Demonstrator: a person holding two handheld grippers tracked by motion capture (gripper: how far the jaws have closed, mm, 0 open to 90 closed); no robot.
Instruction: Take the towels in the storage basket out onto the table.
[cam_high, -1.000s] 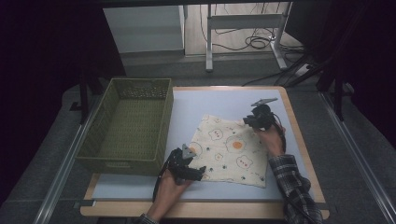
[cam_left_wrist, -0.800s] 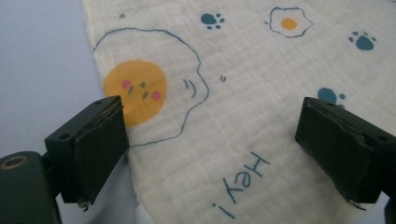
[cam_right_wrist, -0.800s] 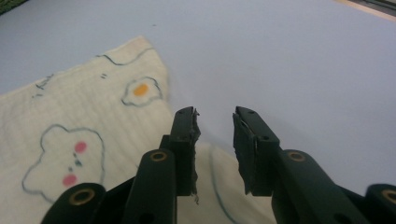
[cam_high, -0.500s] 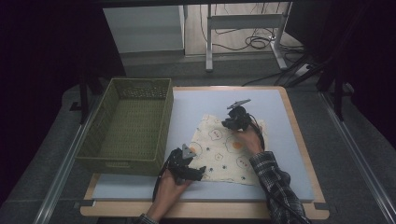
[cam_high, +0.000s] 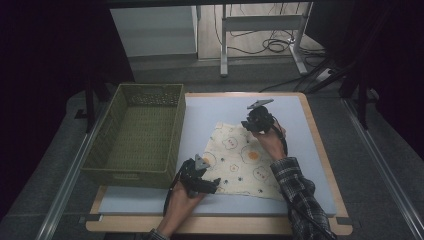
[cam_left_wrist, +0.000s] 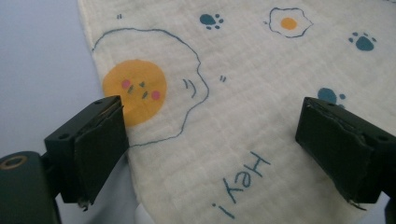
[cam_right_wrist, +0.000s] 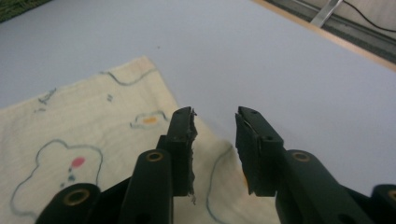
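In the high view, a cream cloth (cam_high: 242, 162) printed with fried eggs and paw marks lies flat on the pale blue surface (cam_high: 220, 107), in its near right half. A green woven basket (cam_high: 137, 135) stands at the left edge of the surface, just beside the cloth's left side. The left claw (cam_high: 207, 184), held in the person's left hand (cam_high: 180, 207), rests low at the cloth's near left corner. The right claw (cam_high: 251, 123), held in the right hand (cam_high: 272, 142) with a plaid sleeve (cam_high: 300, 200) behind it, sits at the cloth's far right corner. Beyond the surface, cables (cam_high: 272, 46) lie on the floor.

In the left gripper view, the left claw (cam_left_wrist: 210, 144) is spread wide, its two black jaws standing well apart over the cloth (cam_left_wrist: 243, 93). The pads do not press on the fabric. Between them the cloth shows an egg drawing with an orange face and the word "Hey!". The cloth's edge runs by the left jaw, with bare surface (cam_left_wrist: 37, 60) past it.

In the right gripper view, the right claw (cam_right_wrist: 215, 126) is partly spread, and its jaws have just been opening. A narrow gap shows between them, above the cloth's corner (cam_right_wrist: 112, 121); nothing is pinched there. The surface (cam_right_wrist: 261, 60) stretches beyond, with its wooden rim (cam_right_wrist: 327, 35) at the far right.
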